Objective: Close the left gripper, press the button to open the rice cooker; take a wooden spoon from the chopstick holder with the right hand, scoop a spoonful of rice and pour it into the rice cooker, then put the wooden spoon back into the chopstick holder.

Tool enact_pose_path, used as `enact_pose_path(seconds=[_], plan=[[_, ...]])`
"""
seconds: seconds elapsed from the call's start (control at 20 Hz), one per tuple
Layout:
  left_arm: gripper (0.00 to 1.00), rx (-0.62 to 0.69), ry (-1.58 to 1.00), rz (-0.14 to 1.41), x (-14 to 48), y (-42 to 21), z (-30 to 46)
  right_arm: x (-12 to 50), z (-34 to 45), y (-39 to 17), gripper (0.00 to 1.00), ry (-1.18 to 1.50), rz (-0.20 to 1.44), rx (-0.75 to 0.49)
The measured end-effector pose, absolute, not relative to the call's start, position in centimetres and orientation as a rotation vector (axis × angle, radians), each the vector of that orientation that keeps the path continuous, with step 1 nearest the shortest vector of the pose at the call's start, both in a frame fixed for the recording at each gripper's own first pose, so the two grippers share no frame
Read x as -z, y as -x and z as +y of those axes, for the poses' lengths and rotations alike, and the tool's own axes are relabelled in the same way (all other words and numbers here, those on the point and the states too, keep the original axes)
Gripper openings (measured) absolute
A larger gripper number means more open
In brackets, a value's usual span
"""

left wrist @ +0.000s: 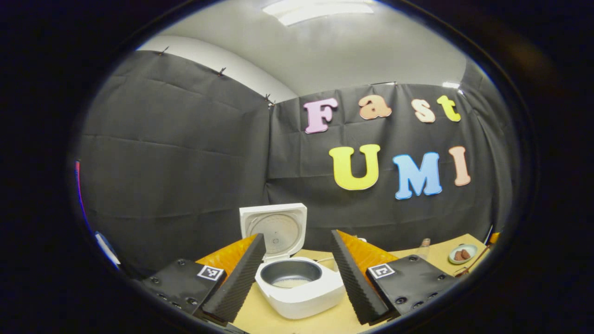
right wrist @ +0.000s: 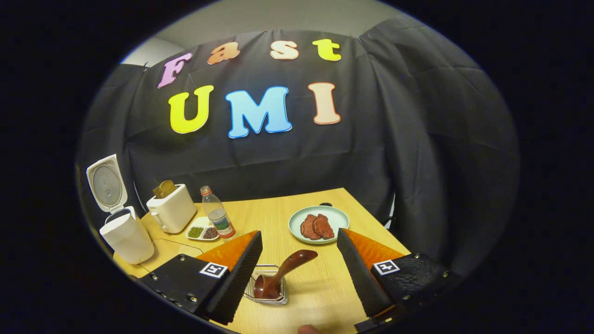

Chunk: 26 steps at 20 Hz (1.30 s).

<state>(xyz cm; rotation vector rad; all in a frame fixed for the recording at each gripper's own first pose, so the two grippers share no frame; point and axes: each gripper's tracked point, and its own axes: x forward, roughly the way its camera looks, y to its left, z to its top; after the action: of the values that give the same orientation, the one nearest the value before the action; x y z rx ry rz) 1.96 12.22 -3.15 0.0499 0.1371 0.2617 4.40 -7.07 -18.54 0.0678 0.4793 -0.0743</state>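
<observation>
The white rice cooker [left wrist: 301,297] stands open right in front of my left gripper [left wrist: 297,236], its lid [left wrist: 274,227] upright and a thin layer of rice [left wrist: 291,281] in the grey inner pot. The left gripper is open and holds nothing. In the right gripper view, the cooker [right wrist: 126,236] sits at the far left of the table. A brown wooden spoon [right wrist: 284,270] rests bowl-down in the wire chopstick holder [right wrist: 268,297], its handle leaning up to the right. My right gripper [right wrist: 299,234] hangs open above it, fingers apart on either side without touching the spoon.
On the wooden table [right wrist: 278,213] stand a white toaster [right wrist: 171,213] with bread, a small bottle [right wrist: 218,218], a divided dish of beans [right wrist: 203,231] and a pale plate with meat [right wrist: 318,225]. The plate [left wrist: 462,253] also appears at far right in the left gripper view.
</observation>
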Motion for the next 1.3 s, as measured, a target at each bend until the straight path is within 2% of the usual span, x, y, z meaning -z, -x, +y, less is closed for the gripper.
enact_pose_path(seconds=[0.25, 0.35, 0.5, 0.65, 0.7, 1.1, 1.3], plan=[[0.97, -0.302, -0.032, 0.123, 2.3, -7.3, 16.0, 14.7, -7.5, -3.1, 0.98, -0.054, 0.418, 0.108], [0.99, -0.313, -0.051, 0.11, 1.9, -9.4, 17.4, 13.8, -7.2, -2.1, 0.98, -0.04, 0.396, 0.108], [0.96, -0.31, -0.073, 0.091, 1.2, -12.6, 19.0, 12.6, -6.6, -1.4, 0.98, -0.016, 0.37, 0.11], [0.99, -0.311, -0.059, 0.099, 1.5, -15.7, 20.4, 12.4, -5.9, -0.5, 0.98, 0.0, 0.369, 0.115], [0.96, -0.316, -0.059, 0.099, 1.5, -16.8, 21.1, 12.4, -5.6, -0.4, 0.98, 0.004, 0.369, 0.123], [0.99, -0.331, -0.061, 0.103, 3.5, -24.6, 25.5, 12.3, -1.6, 1.2, 0.98, 0.009, 0.362, 0.134], [0.97, -0.324, -0.066, 0.14, 5.5, -28.4, 27.6, 12.9, 0.6, 1.5, 0.98, 0.007, 0.363, 0.13]])
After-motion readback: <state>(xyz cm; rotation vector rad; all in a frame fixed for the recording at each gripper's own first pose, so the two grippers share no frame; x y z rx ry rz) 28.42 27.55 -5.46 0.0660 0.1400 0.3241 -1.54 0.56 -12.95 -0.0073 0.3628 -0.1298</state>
